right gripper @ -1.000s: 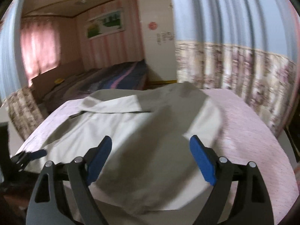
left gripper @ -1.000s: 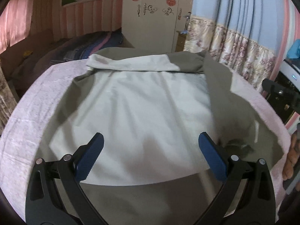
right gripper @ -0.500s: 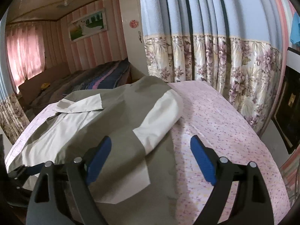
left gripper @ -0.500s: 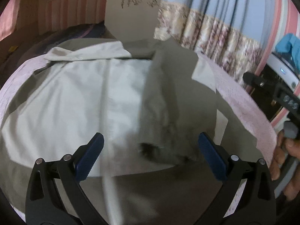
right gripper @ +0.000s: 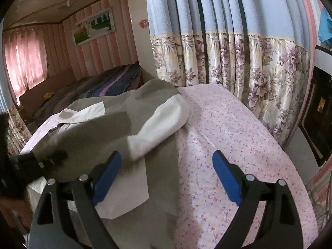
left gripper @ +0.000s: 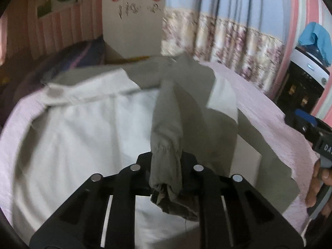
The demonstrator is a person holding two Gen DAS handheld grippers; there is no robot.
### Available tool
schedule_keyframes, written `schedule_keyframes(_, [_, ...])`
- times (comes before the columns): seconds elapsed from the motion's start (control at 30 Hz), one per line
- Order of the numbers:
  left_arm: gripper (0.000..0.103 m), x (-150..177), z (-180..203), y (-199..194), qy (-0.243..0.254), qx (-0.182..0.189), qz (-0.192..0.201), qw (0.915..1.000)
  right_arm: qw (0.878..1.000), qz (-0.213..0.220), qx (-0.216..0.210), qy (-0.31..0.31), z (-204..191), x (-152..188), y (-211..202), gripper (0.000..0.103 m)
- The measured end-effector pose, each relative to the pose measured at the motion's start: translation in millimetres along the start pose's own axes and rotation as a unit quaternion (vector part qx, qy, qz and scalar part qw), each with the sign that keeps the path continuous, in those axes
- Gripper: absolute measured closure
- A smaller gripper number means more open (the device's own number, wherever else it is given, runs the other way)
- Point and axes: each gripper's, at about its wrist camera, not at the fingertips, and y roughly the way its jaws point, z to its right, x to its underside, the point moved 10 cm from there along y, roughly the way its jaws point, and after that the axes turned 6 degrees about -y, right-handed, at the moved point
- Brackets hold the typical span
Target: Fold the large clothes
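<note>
A large olive-grey jacket [left gripper: 207, 112] with a pale lining [left gripper: 83, 137] lies spread open on a table with a pink flowered cloth [right gripper: 228, 137]. My left gripper [left gripper: 166, 178] is shut on the cuff of the jacket's sleeve [left gripper: 166, 145], which runs up from the jaws across the lining. My right gripper [right gripper: 166, 176] is open and empty over the table's right side, its left finger over the jacket's edge [right gripper: 161, 166]. The left gripper also shows at the left in the right wrist view [right gripper: 39, 164]. The right gripper shows at the right edge in the left wrist view [left gripper: 307, 124].
Flowered curtains [right gripper: 249, 66] hang behind the table. A bed with a dark blanket [right gripper: 99, 87] lies at the back left. A white cabinet [left gripper: 132, 25] stands at the back. A dark appliance [left gripper: 300, 87] stands at the right.
My left gripper has closed on the sleeve cuff, which was lying loose on the jacket before. My right gripper has swung right, over the bare cloth.
</note>
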Motion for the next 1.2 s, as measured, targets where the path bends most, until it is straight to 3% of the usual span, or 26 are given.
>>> schedule_keyframes(0.27, [0.089, -39, -93, 8, 0.042, -0.080, 0.006, 0.9959, 0.999, -0.014, -0.016, -0.049, -37, -20, 23, 0.013])
schedule_keyframes(0.37, [0.089, -58, -128, 13, 0.033, -0.088, 0.003, 0.9955, 0.997, -0.012, -0.014, -0.077, -52, -36, 31, 0.013])
schedule_keyframes(0.53, [0.088, -103, -154, -1, 0.048, -0.100, 0.035, 0.9932, 0.993, -0.007, -0.007, -0.116, -69, -68, 47, 0.013])
schedule_keyframes(0.63, [0.083, -133, -171, -1, 0.065, -0.112, 0.041, 0.9907, 0.991, -0.004, -0.004, -0.137, -80, -89, 62, 0.012])
schedule_keyframes(0.67, [0.080, -141, -181, 4, 0.068, -0.118, 0.038, 0.9899, 0.990, -0.002, -0.005, -0.141, -84, -95, 68, 0.011])
schedule_keyframes(0.9, [0.080, -166, -269, 79, 0.028, -0.166, -0.024, 0.9855, 0.991, -0.012, -0.016, -0.131, -101, -138, 138, 0.010])
schedule_keyframes(1.13, [0.077, -174, -311, 131, 0.022, -0.200, -0.049, 0.9784, 0.995, -0.040, -0.033, -0.081, -110, -162, 220, 0.010])
schedule_keyframes(1.2, [0.060, -176, -317, 142, 0.020, -0.208, -0.050, 0.9765, 0.995, -0.049, -0.031, -0.080, -115, -163, 243, 0.010])
